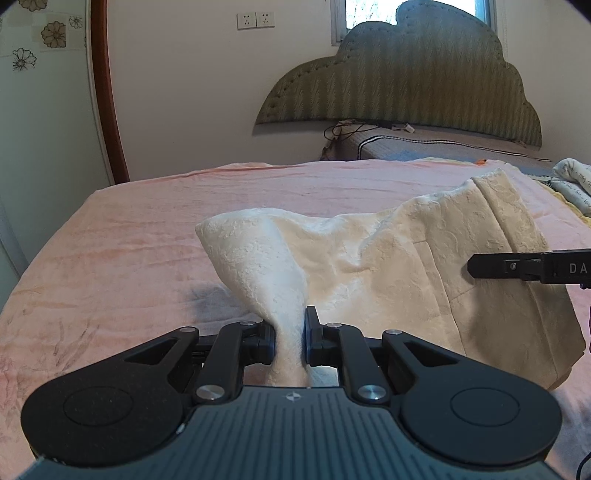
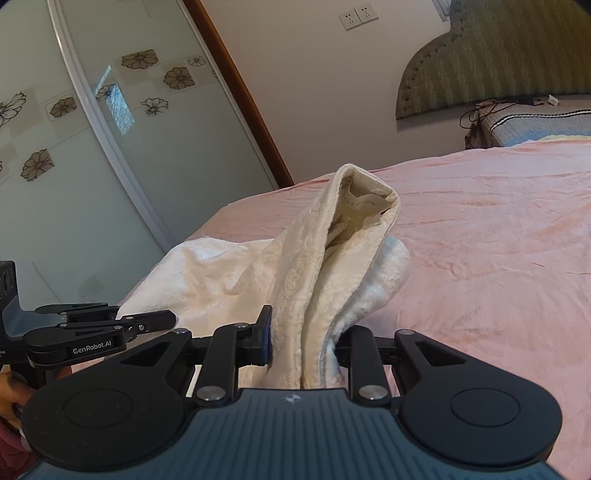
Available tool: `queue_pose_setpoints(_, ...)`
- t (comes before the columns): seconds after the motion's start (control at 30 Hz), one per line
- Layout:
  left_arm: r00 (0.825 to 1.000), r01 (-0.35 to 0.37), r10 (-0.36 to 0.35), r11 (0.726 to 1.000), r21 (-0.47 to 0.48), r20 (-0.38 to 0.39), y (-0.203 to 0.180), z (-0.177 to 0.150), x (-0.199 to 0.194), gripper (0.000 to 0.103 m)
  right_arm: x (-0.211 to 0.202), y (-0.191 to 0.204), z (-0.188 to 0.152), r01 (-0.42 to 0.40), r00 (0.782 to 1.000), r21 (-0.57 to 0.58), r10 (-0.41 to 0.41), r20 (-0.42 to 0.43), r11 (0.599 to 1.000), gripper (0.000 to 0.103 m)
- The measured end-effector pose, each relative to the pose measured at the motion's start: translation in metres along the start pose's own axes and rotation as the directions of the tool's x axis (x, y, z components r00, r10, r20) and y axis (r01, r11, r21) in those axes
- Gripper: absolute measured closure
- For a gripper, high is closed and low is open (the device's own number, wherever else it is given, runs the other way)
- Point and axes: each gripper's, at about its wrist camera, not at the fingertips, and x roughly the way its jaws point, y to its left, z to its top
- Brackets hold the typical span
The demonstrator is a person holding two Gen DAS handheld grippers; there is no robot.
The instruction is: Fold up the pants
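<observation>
A home bedroom: a bed [image 1: 147, 229] spread with a pink sheet fills most of both views, and a padded, scallop-edged headboard [image 1: 417, 81] leans on the far wall under a window [image 1: 410, 11]. Beside the bed stands a wardrobe with sliding glass doors [image 2: 74, 155] printed with flowers, framed in brown wood, and two wall sockets [image 1: 255, 20] sit above the bed

Left wrist view: set just behind the left tool [image 1: 290, 341], close and low over the pink bed [image 1: 129, 229], facing the headboard [image 1: 406, 81]. Right wrist view: behind the right tool [image 2: 304, 345], angled toward the wardrobe door [image 2: 92, 147]. Shared: cream pants [image 1: 388, 258], bed, headboard, wall sockets [image 1: 255, 20].
</observation>
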Motion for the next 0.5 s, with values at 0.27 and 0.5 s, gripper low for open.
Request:
queue_pose_setpoints(0.27,0.999,-0.019,0.020,1.000,0.008,-0.040,0.001,0.000,0.024,0.088,0.024,-0.013,0.003,0.029,0.999,0.024,-0.028,-0.028,0.999,0.081)
queue_pose_setpoints(0.5,0.998,-0.033,0.034,0.999,0.022,-0.061,0.003,-0.005,0.035,0.086,0.031,-0.023,-0.005,0.045,0.998,0.040,-0.044,-0.042,0.998,0.081)
